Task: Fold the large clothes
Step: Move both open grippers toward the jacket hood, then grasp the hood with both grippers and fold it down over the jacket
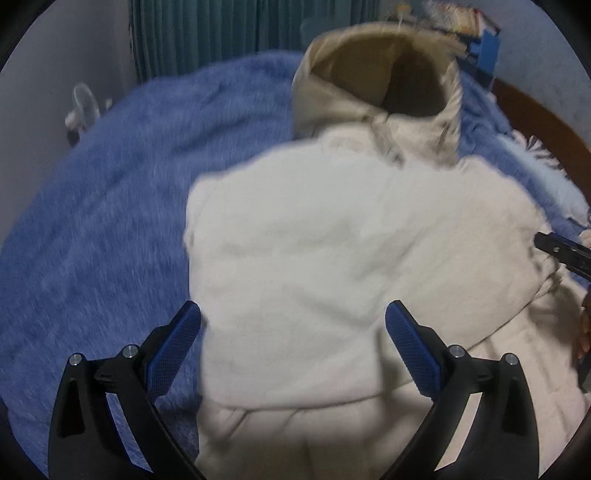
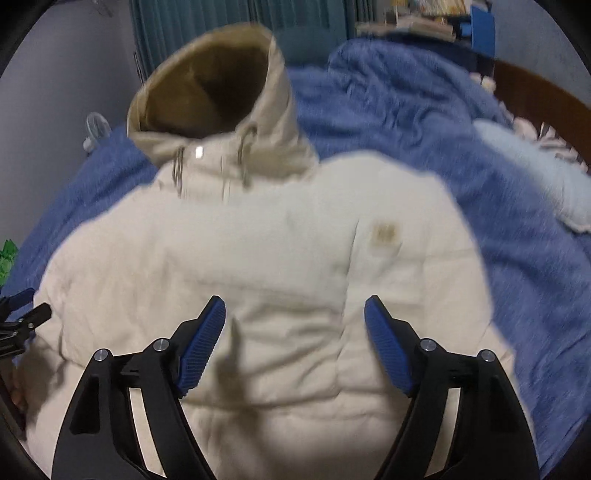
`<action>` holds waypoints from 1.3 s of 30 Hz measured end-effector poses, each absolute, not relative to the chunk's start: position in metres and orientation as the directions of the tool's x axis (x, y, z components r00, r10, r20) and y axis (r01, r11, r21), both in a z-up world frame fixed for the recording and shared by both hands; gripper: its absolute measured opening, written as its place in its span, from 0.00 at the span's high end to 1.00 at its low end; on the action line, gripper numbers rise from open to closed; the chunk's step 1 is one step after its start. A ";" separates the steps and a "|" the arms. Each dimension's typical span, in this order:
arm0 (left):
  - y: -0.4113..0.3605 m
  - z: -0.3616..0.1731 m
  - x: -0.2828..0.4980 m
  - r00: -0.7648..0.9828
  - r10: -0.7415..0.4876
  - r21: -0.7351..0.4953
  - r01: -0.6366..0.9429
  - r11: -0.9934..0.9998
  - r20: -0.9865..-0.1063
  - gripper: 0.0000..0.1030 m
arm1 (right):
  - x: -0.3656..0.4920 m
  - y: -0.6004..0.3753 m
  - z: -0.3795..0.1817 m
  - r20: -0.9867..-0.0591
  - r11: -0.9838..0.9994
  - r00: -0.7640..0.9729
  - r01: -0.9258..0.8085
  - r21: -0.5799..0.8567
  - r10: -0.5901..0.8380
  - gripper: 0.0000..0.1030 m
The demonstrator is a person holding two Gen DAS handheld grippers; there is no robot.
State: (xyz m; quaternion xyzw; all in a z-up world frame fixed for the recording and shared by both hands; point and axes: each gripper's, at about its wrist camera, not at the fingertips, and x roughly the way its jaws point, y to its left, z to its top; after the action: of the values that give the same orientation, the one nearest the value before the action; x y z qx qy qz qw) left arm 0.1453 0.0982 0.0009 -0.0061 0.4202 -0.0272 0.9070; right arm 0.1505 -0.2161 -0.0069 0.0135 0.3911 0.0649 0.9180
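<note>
The cream hooded jacket (image 2: 258,258) is lying on the blue bed (image 2: 424,110), hood pointing away. Both the right gripper (image 2: 295,321) and left gripper (image 1: 293,325) are hovering over its near hem, fingers spread wide, gripping nothing.

The padded cream hooded jacket (image 2: 258,258) lay spread on the fuzzy blue blanket (image 1: 103,221) that covered the bed, its tan-lined hood (image 2: 210,92) toward the far edge, where the pleated teal curtain (image 1: 221,33) hung behind. The left tool (image 1: 291,343) hovered over the jacket's near left part, the right tool (image 2: 295,339) over its near middle. A curved brown wooden bed frame (image 2: 535,96) bounded the bed's right edge.
</note>
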 end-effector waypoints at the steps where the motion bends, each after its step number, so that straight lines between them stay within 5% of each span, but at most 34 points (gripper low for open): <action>1: 0.096 0.009 0.146 0.658 -0.077 -0.051 0.058 0.997 -0.749 0.07 | 0.154 -0.219 -0.001 -0.703 0.991 0.699 -0.110 0.075 0.130 0.22; 14: 0.075 -0.025 0.231 0.606 -0.136 -0.049 0.158 0.986 -0.784 0.06 | 0.217 -0.211 -0.030 -0.745 0.980 0.646 -0.190 0.057 0.169 0.18; 26: 0.084 0.058 0.349 0.728 -0.133 -0.046 0.139 0.989 -0.672 0.07 | 0.295 -0.175 0.052 -0.618 0.970 0.762 -0.244 -0.002 0.191 0.15; 32: 0.068 0.075 0.419 0.746 -0.125 -0.037 0.133 0.990 -0.654 0.09 | 0.370 -0.166 0.051 -0.636 0.982 0.755 -0.190 0.026 0.163 0.18; 33: 0.064 0.072 0.429 0.733 -0.109 -0.024 0.125 0.992 -0.672 0.20 | 0.376 -0.166 0.049 -0.639 0.983 0.753 -0.182 0.033 0.160 0.22; 34: 0.059 0.070 0.436 0.722 -0.095 -0.005 0.126 0.992 -0.686 0.42 | 0.383 -0.165 0.047 -0.642 0.986 0.753 -0.165 0.029 0.145 0.37; 35: 0.051 0.066 0.445 0.704 -0.059 0.041 0.124 0.991 -0.708 0.56 | 0.387 -0.165 0.045 -0.645 0.987 0.751 -0.156 0.029 0.137 0.62; 36: 0.047 0.062 0.448 0.693 -0.040 0.065 0.125 0.990 -0.720 0.81 | 0.390 -0.165 0.042 -0.653 0.986 0.743 -0.158 0.046 0.149 0.75; 37: 0.045 0.060 0.448 0.690 -0.022 0.084 0.120 0.989 -0.723 0.87 | 0.390 -0.167 0.040 -0.654 0.984 0.737 -0.162 0.072 0.169 0.86; 39: 0.046 0.060 0.438 0.717 -0.031 0.090 0.130 0.987 -0.697 0.93 | 0.380 -0.171 0.040 -0.628 0.978 0.750 -0.176 0.116 0.209 0.89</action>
State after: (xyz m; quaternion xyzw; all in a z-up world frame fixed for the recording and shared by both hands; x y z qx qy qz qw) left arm 0.4376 0.0464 0.0600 0.0663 0.3738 -0.0433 0.9241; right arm 0.3804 -0.1707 0.0404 0.0245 0.3385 0.1031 0.9350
